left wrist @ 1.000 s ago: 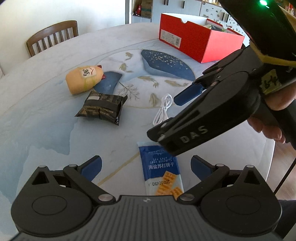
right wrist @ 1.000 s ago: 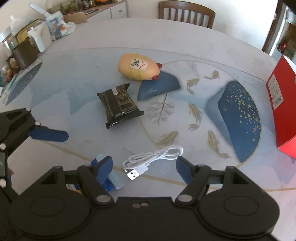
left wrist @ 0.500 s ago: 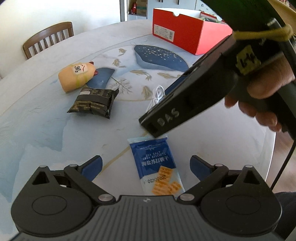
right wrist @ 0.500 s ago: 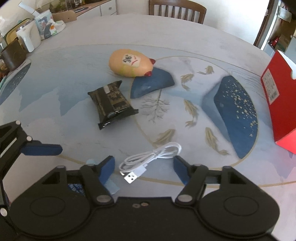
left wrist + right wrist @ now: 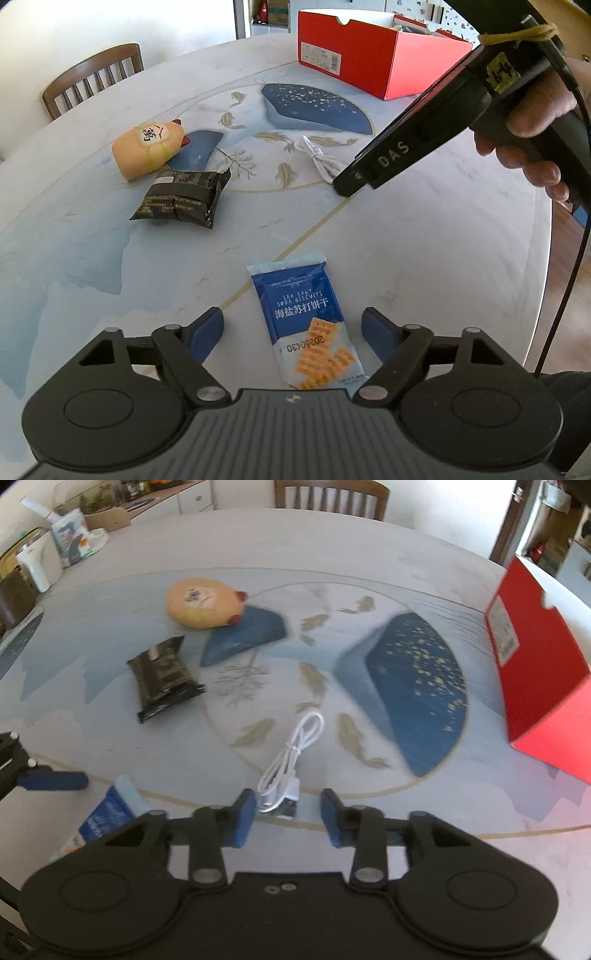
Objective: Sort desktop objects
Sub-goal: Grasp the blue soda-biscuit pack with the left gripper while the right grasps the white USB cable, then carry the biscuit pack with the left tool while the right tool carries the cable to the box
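Observation:
A blue soda biscuit packet [image 5: 308,325] lies flat between the open fingers of my left gripper [image 5: 293,332]. A coiled white USB cable [image 5: 291,764] lies on the table; its plug end sits between the fingers of my right gripper [image 5: 288,818], which are partly closed with a gap on each side of it. The cable also shows in the left wrist view [image 5: 317,158], at the right gripper's tip. A black snack packet [image 5: 181,199] and a peach plush toy [image 5: 151,151] lie further left. A red box [image 5: 373,62] stands open at the far right.
The round marble table [image 5: 424,251] has blue printed patches and fish. Wooden chairs [image 5: 92,79] stand at the far edge. Appliances and a tissue pack [image 5: 74,542] crowd a side counter on the left in the right wrist view. The table edge is near on the right.
My right gripper has moved forward and turned over the cable, and its fingers have narrowed around the plug end. My left gripper has drawn back slightly, showing more of the biscuit packet.

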`<action>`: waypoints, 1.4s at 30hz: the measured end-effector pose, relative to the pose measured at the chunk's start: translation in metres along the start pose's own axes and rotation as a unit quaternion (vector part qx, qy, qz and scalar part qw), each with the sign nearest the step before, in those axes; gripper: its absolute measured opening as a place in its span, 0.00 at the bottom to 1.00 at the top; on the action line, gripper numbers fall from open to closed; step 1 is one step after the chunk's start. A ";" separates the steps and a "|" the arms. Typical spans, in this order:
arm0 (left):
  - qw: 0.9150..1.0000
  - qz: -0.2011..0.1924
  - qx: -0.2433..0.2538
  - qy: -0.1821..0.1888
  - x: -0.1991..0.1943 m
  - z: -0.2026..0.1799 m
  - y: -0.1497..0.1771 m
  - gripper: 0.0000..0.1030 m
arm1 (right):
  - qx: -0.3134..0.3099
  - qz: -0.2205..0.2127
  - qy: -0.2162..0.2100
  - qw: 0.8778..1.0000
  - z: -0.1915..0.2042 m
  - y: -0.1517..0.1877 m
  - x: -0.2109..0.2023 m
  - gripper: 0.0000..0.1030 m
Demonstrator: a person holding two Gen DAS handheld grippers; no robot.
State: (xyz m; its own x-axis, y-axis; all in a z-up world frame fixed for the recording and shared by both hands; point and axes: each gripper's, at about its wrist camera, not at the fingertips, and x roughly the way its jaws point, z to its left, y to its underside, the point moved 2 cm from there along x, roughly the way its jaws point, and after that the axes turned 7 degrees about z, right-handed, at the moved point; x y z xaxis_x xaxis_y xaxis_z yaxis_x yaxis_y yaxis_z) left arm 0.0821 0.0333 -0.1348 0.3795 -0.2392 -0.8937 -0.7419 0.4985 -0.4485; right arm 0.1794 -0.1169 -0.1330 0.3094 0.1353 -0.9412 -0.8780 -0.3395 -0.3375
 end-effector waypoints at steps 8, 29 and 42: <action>1.000 -0.001 -0.003 -0.002 0.001 -0.002 -0.002 0.78 | 0.027 -0.007 0.006 1.000 0.006 -0.006 0.005 0.39; 0.999 -0.012 -0.030 0.024 0.000 0.002 -0.015 0.37 | 0.030 -0.025 0.004 0.999 -0.013 -0.001 -0.009 0.17; 0.998 -0.031 -0.049 0.030 -0.006 -0.004 -0.061 0.36 | 0.041 -0.055 -0.020 0.997 -0.061 0.008 -0.049 0.15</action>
State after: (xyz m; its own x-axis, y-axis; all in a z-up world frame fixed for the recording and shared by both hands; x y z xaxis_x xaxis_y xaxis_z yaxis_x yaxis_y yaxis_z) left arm 0.1227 0.0015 -0.1022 0.3942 -0.3187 -0.8620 -0.7696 0.3981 -0.4992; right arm 0.1799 -0.1826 -0.0904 0.3924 0.2044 -0.8968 -0.8670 -0.2433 -0.4348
